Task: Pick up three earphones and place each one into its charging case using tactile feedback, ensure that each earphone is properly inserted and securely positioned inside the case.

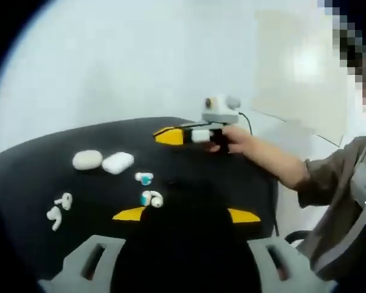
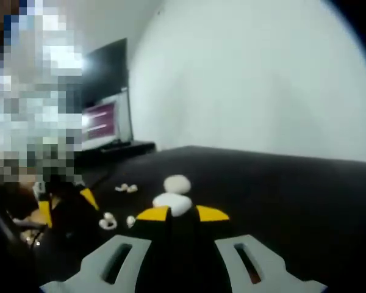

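In the left gripper view, the left tool (image 1: 186, 215) is being held spread and empty above the black table (image 1: 43, 159); two white oval charging cases (image 1: 104, 161) are lying at ten o'clock, the small white earphones (image 1: 147, 189) nearer. The right tool (image 1: 171, 135), at twelve o'clock, cannot be judged.

In the right gripper view, the right tool (image 2: 183, 213) is being held apart. No pickup is yet being made; an approach to one earphone is judged next.

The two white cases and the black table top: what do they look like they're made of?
The two white cases look like smooth hard plastic: rounded, even white shells, though blur hides any gloss. The black table top looks matte, with almost no reflection; perhaps a mat or cloth, since its edge seems to drape, but I can't tell for certain.
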